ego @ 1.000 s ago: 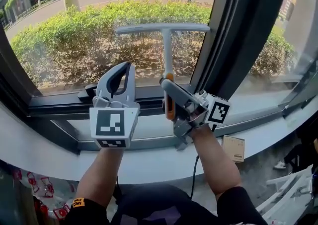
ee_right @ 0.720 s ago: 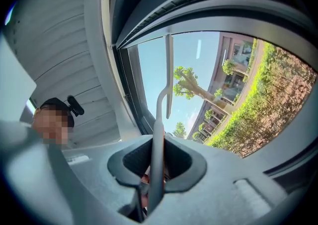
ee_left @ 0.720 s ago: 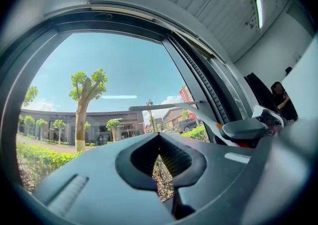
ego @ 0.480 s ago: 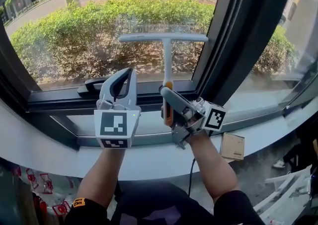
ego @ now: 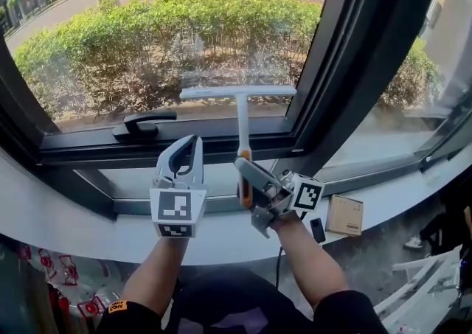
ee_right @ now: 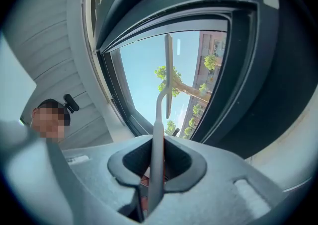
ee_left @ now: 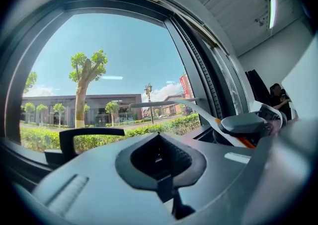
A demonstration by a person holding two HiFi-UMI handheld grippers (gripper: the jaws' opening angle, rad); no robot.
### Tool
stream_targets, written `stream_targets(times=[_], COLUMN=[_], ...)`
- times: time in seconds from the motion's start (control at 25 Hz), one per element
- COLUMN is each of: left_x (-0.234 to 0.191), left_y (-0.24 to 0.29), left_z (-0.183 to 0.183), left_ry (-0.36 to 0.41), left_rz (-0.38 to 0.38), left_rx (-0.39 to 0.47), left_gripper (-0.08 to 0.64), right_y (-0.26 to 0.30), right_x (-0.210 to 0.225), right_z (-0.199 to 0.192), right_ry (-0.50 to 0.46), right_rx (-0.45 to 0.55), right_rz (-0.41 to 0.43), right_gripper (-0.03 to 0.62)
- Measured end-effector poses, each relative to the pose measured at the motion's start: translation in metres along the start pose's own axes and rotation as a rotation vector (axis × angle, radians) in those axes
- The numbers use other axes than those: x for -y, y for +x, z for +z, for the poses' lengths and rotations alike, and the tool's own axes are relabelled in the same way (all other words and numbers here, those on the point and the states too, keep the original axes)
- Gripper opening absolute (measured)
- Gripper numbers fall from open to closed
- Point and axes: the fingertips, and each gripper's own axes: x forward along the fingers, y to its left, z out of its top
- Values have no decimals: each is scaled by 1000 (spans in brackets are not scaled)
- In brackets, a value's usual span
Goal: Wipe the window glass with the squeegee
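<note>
Two hand-held grippers are shown before a window, view by view.

Head view: the right gripper, at centre frame, is clenched on the orange grip of the squeegee. The squeegee is held upright, with its pale crossbar level across the lower part of the window glass, above centre. Whether the crossbar touches the pane cannot be told. The left gripper is seen just left of it, its jaws together and grasping nothing. A black window handle lies on the dark frame, left of the squeegee shaft. A small brown box rests on the pale sill at lower right. A green hedge fills the pane behind.

Left gripper view: the left gripper is seen with its jaws closed on each other, nothing between them. The window handle appears at centre left. The squeegee and the right gripper appear at right, and a seated person at the far right edge.

Right gripper view: the right gripper is seen clamped on the pale shaft of the squeegee, which runs up the middle of the frame to the crossbar, seen edge-on before the window glass.
</note>
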Motion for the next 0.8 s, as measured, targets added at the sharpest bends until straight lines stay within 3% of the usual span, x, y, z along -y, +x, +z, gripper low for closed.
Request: stream_targets(times=[0.32, 0.56, 0.8], left_x=[14, 31, 23], left_y=[-21, -41, -45], left_z=[-27, -60, -77], left_ry=[-16, -77, -75], left_rz=[5, -4, 27], left_rx=[-22, -100, -128], left_gripper=[15, 15, 15], right_y=[-16, -31, -37], right_x=[18, 32, 39], right_z=[-15, -32, -33], right_ry=[55, 102, 85], right_rx=[0, -1, -20], right_rz=[-33, -57, -72], right_gripper=[46, 46, 46])
